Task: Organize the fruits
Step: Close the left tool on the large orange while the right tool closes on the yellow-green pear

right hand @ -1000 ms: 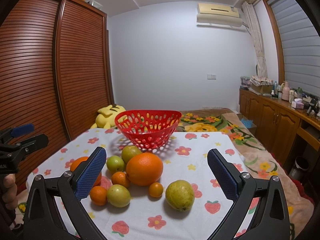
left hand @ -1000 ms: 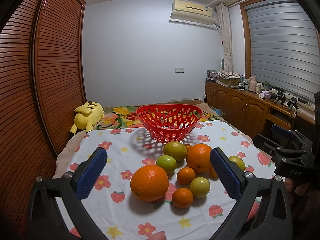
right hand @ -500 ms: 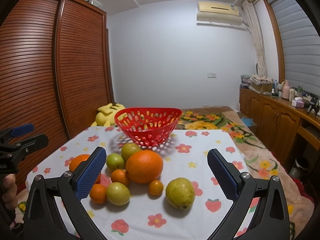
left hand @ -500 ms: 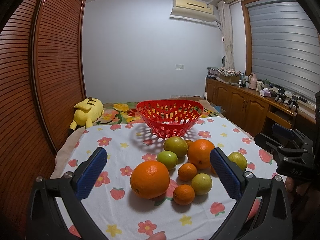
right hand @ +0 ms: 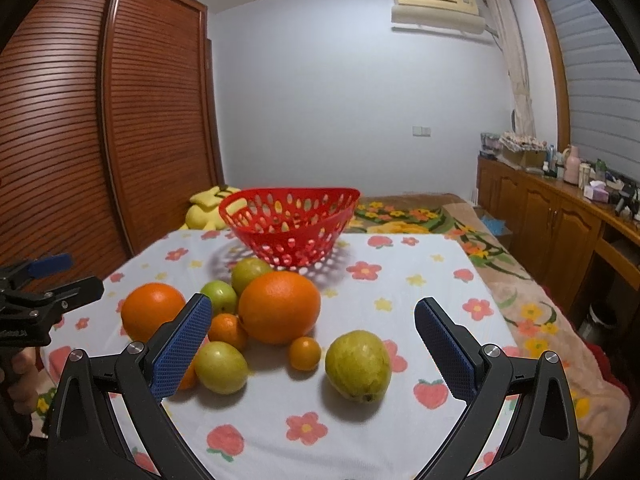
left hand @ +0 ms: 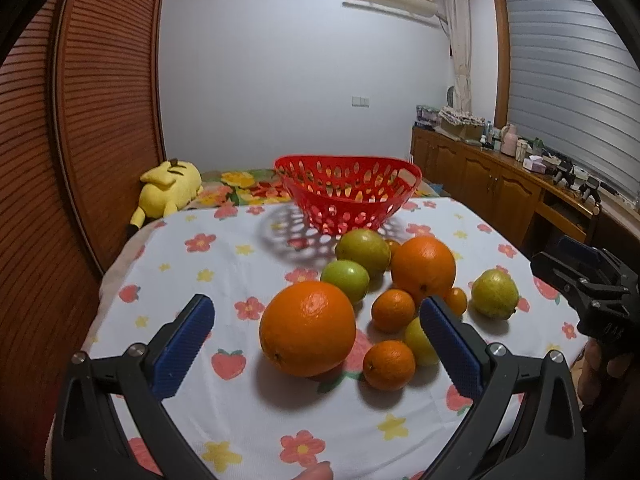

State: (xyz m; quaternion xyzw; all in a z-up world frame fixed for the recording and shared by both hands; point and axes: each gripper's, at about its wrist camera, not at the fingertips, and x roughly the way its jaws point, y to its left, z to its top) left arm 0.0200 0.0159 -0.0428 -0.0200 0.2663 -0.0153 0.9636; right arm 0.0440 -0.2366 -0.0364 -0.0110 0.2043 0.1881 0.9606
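A red perforated basket [left hand: 347, 196] stands empty at the far side of the flowered tablecloth [left hand: 224, 264]; it also shows in the right wrist view [right hand: 289, 224]. In front of it lies a cluster of fruit: two large oranges [left hand: 307, 328] [left hand: 423, 269], several small oranges and green fruits, and a yellow-green guava [right hand: 358, 365] apart on the right. My left gripper [left hand: 317, 320] is open, its jaws either side of the near large orange. My right gripper [right hand: 313, 322] is open, just short of the guava and a small orange [right hand: 305, 353].
A yellow plush toy [left hand: 170, 188] lies past the table's far left corner on a flowered bed cover [right hand: 404, 216]. A slatted wooden wardrobe [left hand: 80, 120] stands on the left. A wooden sideboard [right hand: 560, 216] with bottles runs along the right wall.
Both grippers have moved lower and closer to the fruit. The near large orange now lies between the left jaws. Both stay open.
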